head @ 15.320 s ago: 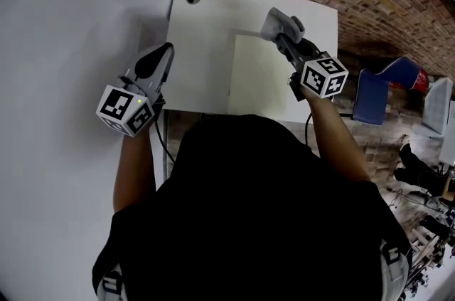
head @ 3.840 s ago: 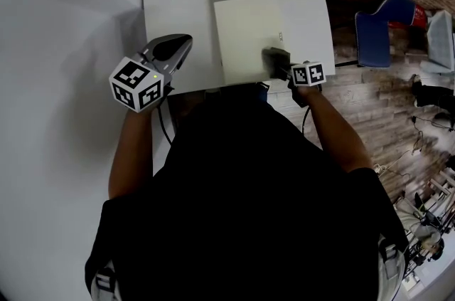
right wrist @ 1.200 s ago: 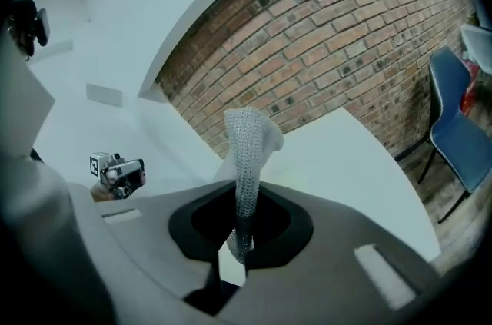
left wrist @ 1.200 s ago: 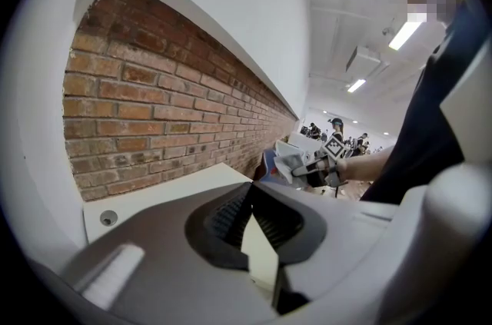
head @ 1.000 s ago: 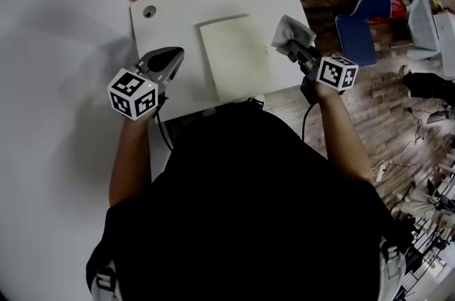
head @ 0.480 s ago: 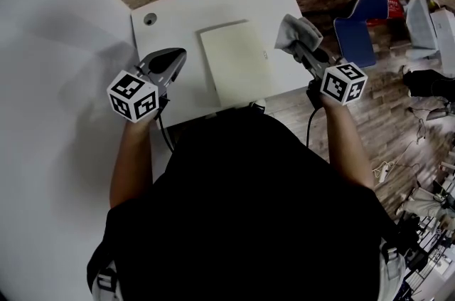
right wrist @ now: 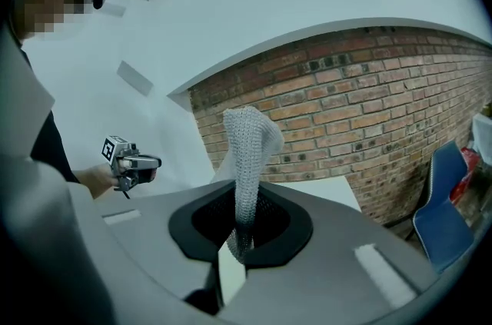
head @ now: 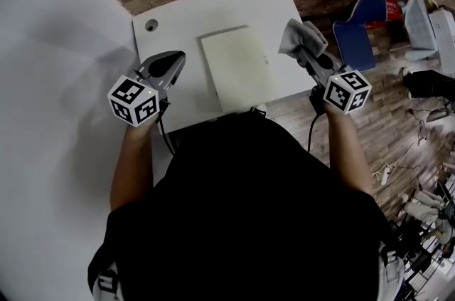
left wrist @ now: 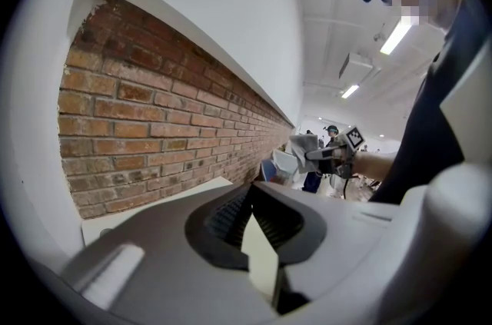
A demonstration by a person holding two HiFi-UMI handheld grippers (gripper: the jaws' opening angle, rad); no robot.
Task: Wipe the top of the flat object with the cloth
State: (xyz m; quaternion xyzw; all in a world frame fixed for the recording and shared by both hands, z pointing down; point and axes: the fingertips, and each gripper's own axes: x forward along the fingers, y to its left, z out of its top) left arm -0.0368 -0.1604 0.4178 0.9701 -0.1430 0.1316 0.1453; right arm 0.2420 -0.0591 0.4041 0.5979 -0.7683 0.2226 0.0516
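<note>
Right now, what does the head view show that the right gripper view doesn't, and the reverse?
Head view only: the pale yellow flat rectangular panel lying on the white table, with the grey knitted cloth held beyond its right edge. Right gripper view only: the right gripper up close, jaws shut on the cloth's lower end, the rest standing up above them. Both: the cloth, the left gripper, the brick wall, the blue chair.

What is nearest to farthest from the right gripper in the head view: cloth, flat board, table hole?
1. Cloth: held by the right gripper.
2. Flat board: mid-table, to its left.
3. Table hole: far left corner.
</note>
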